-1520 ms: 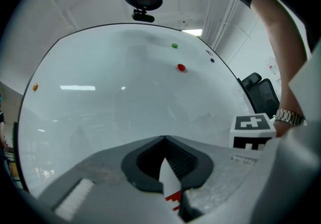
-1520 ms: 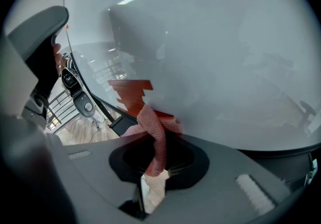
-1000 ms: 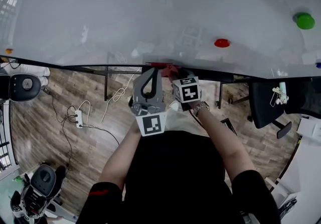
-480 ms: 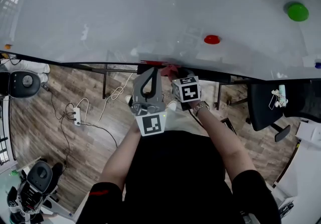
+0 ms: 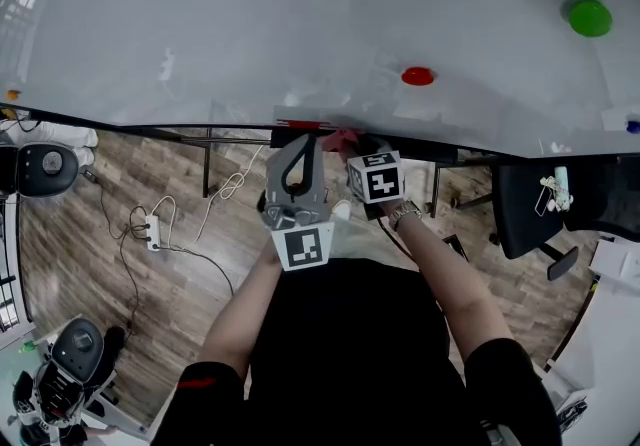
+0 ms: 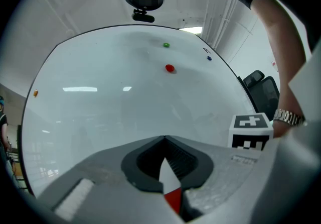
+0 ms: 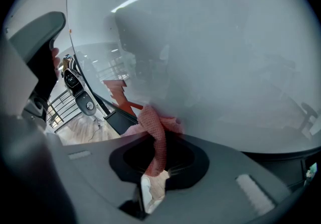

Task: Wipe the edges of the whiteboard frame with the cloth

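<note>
"Two claws showed at the middle of the head view. How did each stand?"

"The left gripper (image 5: pixel 302 140) had its jaws brought together with nothing between them, and its tip pointed up at the lower edge of the whiteboard (image 5: pixel 300 14). The right gripper (image 5: pixel 350 144) sat just beside it on the right, its jaws clamped on the pink cloth (image 5: pixel 340 138)."

"And where was the cloth on the board?"

"The right gripper view showed it bunched out past the jaw tips, against the board right by the dark frame (image 5: pixel 150 128), about the centre of the bottom edge. A small red thing (image 5: pixel 300 123) lay along the frame just left of the cloth, directly ahead of the left gripper's tip."

"What else was around?"

"On the board, a red magnet (image 5: pixel 417 76) sat above and right of the cloth, and a green magnet (image 5: pixel 588 16) at the upper right. Below the frame lay a wooden floor (image 5: pixel 120 284), with a power strip (image 5: pixel 156 232) and loose cables at the left and a black chair (image 5: pixel 528 206) at the right. The person's forearms and dark top filled the bottom centre."
</note>
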The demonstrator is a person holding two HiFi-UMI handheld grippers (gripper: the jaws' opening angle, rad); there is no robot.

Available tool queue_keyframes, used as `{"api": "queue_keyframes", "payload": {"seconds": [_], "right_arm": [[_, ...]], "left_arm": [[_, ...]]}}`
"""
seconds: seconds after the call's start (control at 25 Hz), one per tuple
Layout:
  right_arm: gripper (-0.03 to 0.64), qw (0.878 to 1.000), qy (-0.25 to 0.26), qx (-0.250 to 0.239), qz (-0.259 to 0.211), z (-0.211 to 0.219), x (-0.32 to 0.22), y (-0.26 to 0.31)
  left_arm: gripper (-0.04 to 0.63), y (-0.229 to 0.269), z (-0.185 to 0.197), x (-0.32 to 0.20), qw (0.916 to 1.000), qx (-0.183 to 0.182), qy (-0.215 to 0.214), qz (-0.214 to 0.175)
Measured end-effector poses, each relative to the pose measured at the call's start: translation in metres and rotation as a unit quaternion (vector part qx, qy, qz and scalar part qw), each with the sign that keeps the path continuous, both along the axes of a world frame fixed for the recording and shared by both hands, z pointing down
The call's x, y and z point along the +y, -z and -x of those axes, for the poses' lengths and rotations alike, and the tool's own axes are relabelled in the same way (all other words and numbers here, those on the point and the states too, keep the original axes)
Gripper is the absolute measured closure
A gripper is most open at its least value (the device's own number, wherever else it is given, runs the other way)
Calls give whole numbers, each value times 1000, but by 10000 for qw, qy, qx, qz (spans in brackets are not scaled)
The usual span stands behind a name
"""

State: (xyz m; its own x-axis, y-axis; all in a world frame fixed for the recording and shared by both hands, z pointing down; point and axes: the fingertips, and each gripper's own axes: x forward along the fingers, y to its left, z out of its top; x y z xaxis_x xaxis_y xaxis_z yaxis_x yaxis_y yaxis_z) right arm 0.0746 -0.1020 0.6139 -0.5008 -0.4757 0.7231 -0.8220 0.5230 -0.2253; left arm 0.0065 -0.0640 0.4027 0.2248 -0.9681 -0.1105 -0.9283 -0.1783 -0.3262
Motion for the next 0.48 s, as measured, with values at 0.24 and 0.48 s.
{"api": "queue_keyframes", "payload": {"seconds": [0.24,0.48], "right_arm": [[561,9997,-211,92,-11,-9,0,0],[561,9992,-348,190,22,-13,1,2]], "left_arm": [[598,-2,3,-1,9998,89,-154,12],[598,1,7,1,9992,106,-383,20]]}}
